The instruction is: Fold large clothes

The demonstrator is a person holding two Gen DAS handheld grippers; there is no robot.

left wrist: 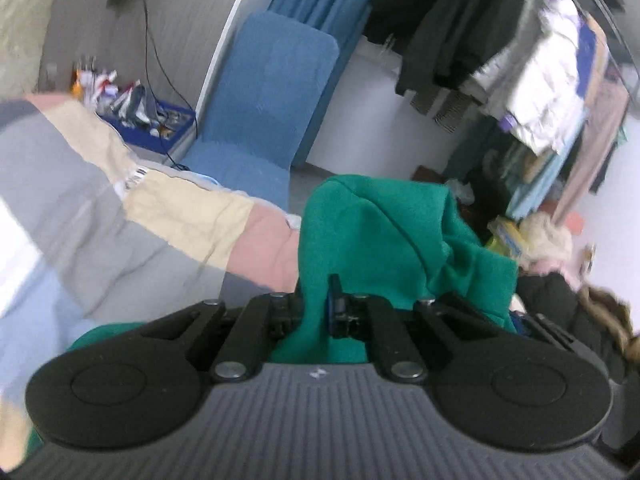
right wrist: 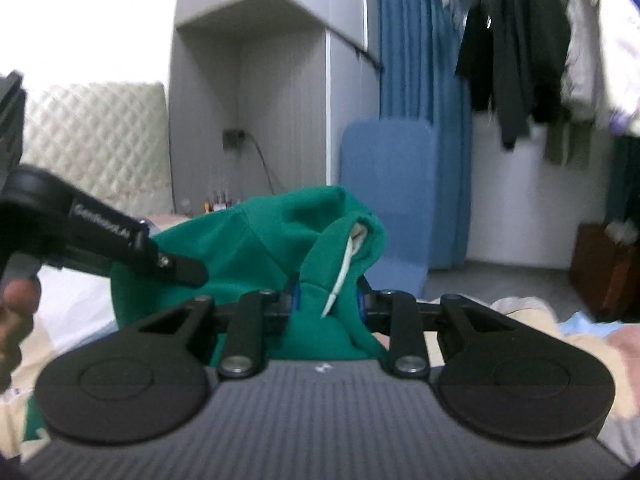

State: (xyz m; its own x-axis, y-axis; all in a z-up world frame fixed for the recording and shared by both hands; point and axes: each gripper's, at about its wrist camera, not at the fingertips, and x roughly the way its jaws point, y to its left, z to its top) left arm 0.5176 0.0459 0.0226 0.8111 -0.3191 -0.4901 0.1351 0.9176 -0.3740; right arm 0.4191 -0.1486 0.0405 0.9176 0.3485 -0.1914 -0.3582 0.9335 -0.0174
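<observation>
Green fleece hoodie (left wrist: pixel 372 236) fabric is pinched between the closed fingers of the left gripper (left wrist: pixel 320 304), bunched in soft folds above a patchwork bedspread (left wrist: pixel 132 216) of grey, cream and pink. In the right wrist view, the hood edge, with its white drawstring (right wrist: pixel 340 276), is clamped by the right gripper (right wrist: pixel 327 300), whose 2 blue-padded fingers are closed around a thicker wad. A blue upholstered chair (right wrist: pixel 386 196) is seen behind.

Blue chair (left wrist: pixel 264 108) — dark hanging coats (left wrist: pixel 452 32), patchwork bedspread (left wrist: pixel 168 216)
</observation>
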